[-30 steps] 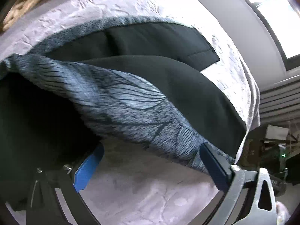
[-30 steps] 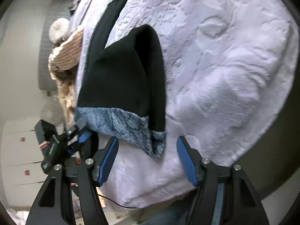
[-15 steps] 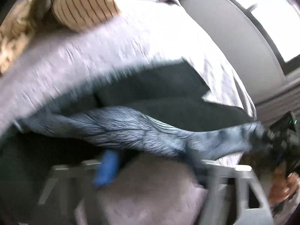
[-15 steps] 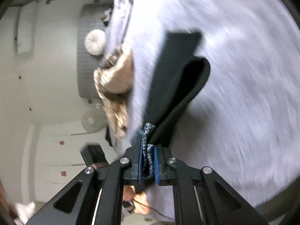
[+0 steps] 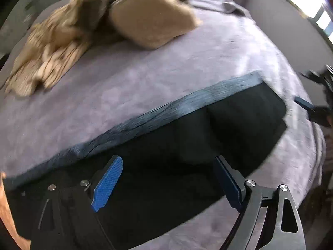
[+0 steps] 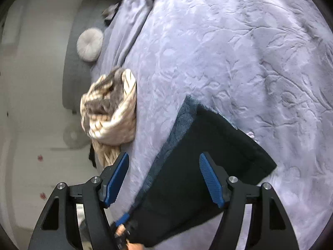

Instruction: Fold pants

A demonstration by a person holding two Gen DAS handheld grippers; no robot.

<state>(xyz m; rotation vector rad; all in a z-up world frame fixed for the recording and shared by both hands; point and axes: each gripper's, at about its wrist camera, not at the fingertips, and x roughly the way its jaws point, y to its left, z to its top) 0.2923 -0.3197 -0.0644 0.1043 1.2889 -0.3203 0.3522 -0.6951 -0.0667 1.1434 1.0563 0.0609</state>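
The black fabric pants (image 6: 199, 179) with a blue-grey patterned band (image 5: 181, 108) along one edge lie folded flat on the embossed lavender bedspread (image 6: 239, 52), the patterned band running along the far side of the dark panel in the left wrist view and down its left side in the right wrist view. The left gripper (image 5: 166, 184) hovers over the near part of the pants with its blue-padded fingers (image 5: 107, 184) spread wide apart — nothing is pinched between them. The right gripper (image 6: 168, 184) also stands with its blue fingers (image 6: 211, 184) parted above the pants, holding nothing; its left finger sits over bare bedspread just beside the patterned edge, its right finger over the black cloth. Further up the bed, well apart from the pants, lies a cream and brown striped knitted garment (image 6: 110, 112), bunched in a heap — blurred in the left wrist view. A round pale tufted cushion (image 6: 90, 44) rests against the grey upholstered headboard (image 6: 71, 79) beyond it.
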